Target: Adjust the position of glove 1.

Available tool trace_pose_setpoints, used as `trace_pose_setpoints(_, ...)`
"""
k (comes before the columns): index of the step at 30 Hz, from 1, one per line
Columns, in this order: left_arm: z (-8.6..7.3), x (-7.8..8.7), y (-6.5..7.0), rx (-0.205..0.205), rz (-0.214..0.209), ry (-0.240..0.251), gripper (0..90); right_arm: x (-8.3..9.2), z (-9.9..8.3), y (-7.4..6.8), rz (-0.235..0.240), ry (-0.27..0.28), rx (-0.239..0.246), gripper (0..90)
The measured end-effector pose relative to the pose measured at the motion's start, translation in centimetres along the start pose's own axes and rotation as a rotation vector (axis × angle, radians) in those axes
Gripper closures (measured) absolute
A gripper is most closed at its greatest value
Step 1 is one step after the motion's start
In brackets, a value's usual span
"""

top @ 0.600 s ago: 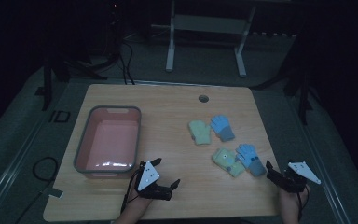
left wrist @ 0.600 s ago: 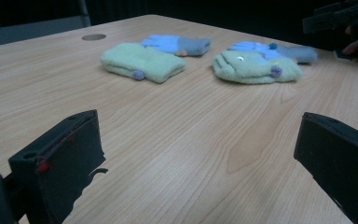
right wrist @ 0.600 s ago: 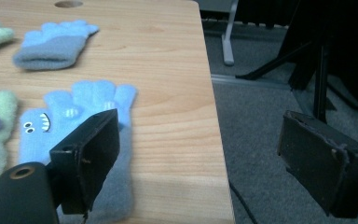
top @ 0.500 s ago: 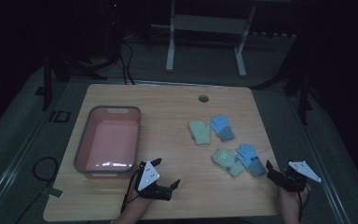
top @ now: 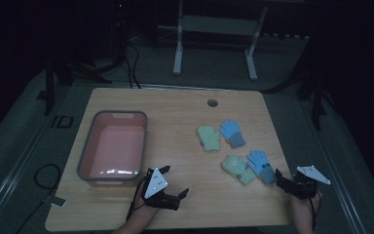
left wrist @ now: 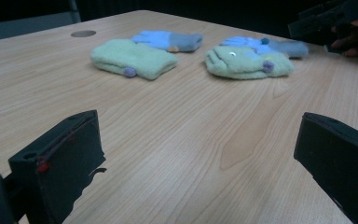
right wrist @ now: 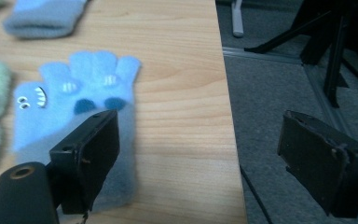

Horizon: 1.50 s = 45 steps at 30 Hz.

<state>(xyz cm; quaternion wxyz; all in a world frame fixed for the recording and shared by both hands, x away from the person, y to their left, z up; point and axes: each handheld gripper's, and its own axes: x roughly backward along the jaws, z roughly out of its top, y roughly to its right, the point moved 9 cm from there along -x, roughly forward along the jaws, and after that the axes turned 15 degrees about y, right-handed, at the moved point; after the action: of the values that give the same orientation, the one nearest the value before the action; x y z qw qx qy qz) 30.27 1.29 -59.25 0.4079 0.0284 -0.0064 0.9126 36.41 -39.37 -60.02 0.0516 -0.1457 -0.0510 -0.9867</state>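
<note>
Four small gloves lie on the right half of the wooden table [top: 175,112]. A green glove [top: 208,137] and a blue glove [top: 232,132] lie side by side. Nearer the front lie a green glove with a face [top: 238,168] and a blue glove with a face [top: 260,165]. My left gripper [top: 181,195] rests low at the front middle, open, pointing towards the gloves [left wrist: 133,58] with bare wood between its jaws. My right gripper [top: 278,181] stands open at the front right corner. Its one jaw hangs over the cuff of the blue face glove [right wrist: 74,107], the other beyond the table edge.
A pink tub [top: 85,151] with a grey rim stands empty on the left half of the table. A round cable hole [top: 212,103] sits near the far edge. The table's right edge [right wrist: 228,121] drops to grey floor; stand legs [top: 177,44] rise behind the table.
</note>
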Motion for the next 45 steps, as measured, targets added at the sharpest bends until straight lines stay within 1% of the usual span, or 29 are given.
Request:
trace_pose_setpoints(1,0.0,0.0,0.0,0.0,0.0,0.0,1.3,0.0,0.0,0.0,0.0,0.0,0.0,12.9)
trace_pose_setpoints(2,0.0,0.0,0.0,-0.001,-0.002,0.001,1.3,0.0,0.2,0.0,0.0,0.012,-0.001,12.9)
trace_pose_setpoints(6,0.0,0.0,0.1,-0.008,-0.004,0.001,1.3,0.1,0.1,0.0,-0.004,0.012,0.0,12.9)
trace_pose_setpoints(10,0.0,0.1,0.2,-0.024,-0.005,0.004,1.3,0.5,0.2,-0.2,-0.001,0.042,0.021,12.9)
trace_pose_setpoints(16,0.0,0.1,0.2,-0.028,-0.005,0.003,1.3,0.5,0.3,-0.2,0.004,0.038,0.018,12.9)
trace_pose_setpoints(18,0.0,0.1,0.2,-0.021,-0.006,0.002,1.3,0.4,0.4,-0.2,0.007,0.037,0.014,12.9)
trace_pose_setpoints(20,0.0,0.1,0.1,-0.014,-0.005,0.002,1.3,0.5,0.7,-0.2,0.015,0.038,0.008,12.9)
trace_pose_setpoints(22,0.0,0.1,0.1,-0.01,-0.004,0.004,1.3,0.5,0.9,-0.1,0.024,0.044,-0.009,12.9)
trace_pose_setpoints(25,0.0,0.1,0.2,-0.012,-0.005,0.003,1.3,0.5,1.0,-0.1,0.032,0.024,-0.002,12.9)
trace_pose_setpoints(28,0.0,0.1,0.2,-0.018,-0.006,0.001,1.3,0.6,1.2,-0.1,0.037,0.022,-0.013,12.9)
trace_pose_setpoints(30,0.0,0.0,0.2,-0.025,-0.006,0.001,1.3,0.7,1.6,-0.1,0.041,0.025,-0.008,12.9)
trace_pose_setpoints(33,0.0,0.1,0.2,-0.02,-0.007,0.0,1.3,0.9,2.5,-0.2,0.044,0.044,-0.011,12.9)
trace_pose_setpoints(36,0.0,0.1,0.2,-0.02,-0.008,0.0,1.3,0.9,3.4,-0.3,0.044,0.058,-0.003,12.9)
trace_pose_setpoints(37,0.0,0.1,0.2,-0.02,-0.008,0.0,1.3,0.9,3.4,-0.3,0.044,0.058,-0.003,12.9)
trace_pose_setpoints(40,0.0,0.0,0.2,-0.023,-0.007,0.0,1.3,1.0,4.3,-0.6,0.05,0.071,0.011,13.0)
trace_pose_setpoints(42,0.0,0.0,0.3,-0.026,-0.007,-0.001,1.3,1.1,4.9,-0.9,0.049,0.072,0.034,13.1)
trace_pose_setpoints(43,0.0,0.0,0.3,-0.026,-0.007,-0.001,1.3,1.1,4.9,-0.9,0.049,0.072,0.034,13.1)
trace_pose_setpoints(44,0.0,0.0,0.3,-0.026,-0.007,-0.001,1.3,1.3,5.8,-1.4,0.055,0.09,0.046,13.2)
trace_pose_setpoints(45,0.0,0.0,0.3,-0.026,-0.007,-0.001,1.3,1.3,6.1,-1.5,0.059,0.092,0.051,13.2)
